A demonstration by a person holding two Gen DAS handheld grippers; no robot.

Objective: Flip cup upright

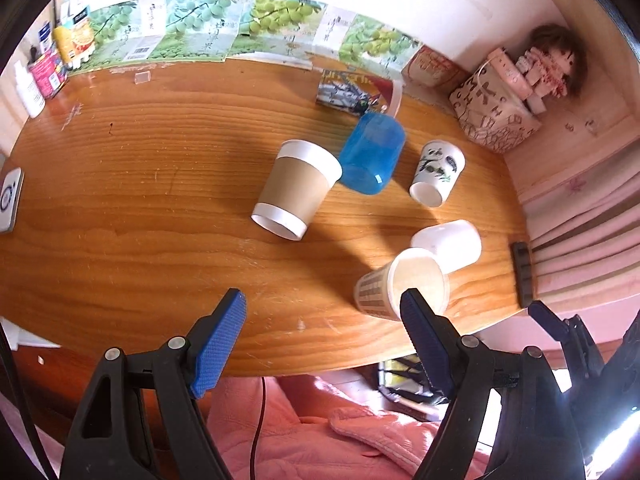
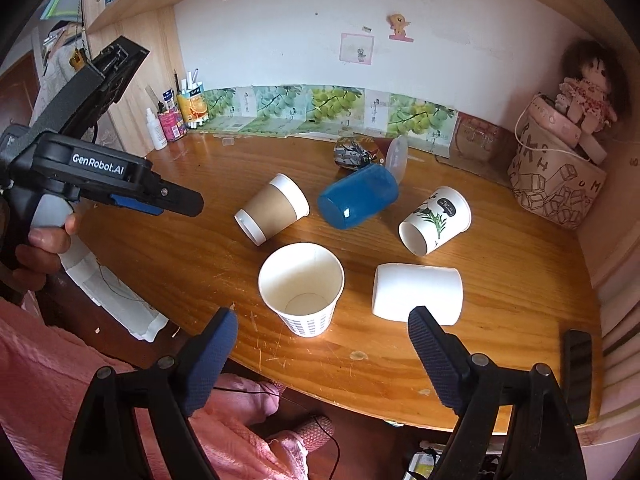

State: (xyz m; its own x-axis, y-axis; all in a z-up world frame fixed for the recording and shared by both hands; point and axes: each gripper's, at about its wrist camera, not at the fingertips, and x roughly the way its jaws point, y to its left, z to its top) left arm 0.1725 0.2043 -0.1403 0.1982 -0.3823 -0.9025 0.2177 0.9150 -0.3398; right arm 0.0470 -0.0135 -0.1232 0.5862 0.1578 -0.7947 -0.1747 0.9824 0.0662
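Five cups are sitting on the wooden desk (image 2: pixel 520 320): a patterned paper cup (image 2: pixel 301 289) is standing upright and empty at the near edge, while a plain white cup (image 2: pixel 418 294), a brown-sleeved cup (image 2: pixel 272 209), a blue plastic cup (image 2: pixel 358 199) and a leaf-printed cup (image 2: pixel 435 220) are lying on their sides. Both the left claw (image 1: pixel 322 312) and the right claw (image 2: pixel 322 330) are hanging wide open, gripping nothing, above the desk's near edge.

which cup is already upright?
Only the white cup with the grey grid pattern, nearest the table's front edge, mouth up. The brown-sleeved cup, blue cup, plant-print cup and plain white cup lie on their sides.
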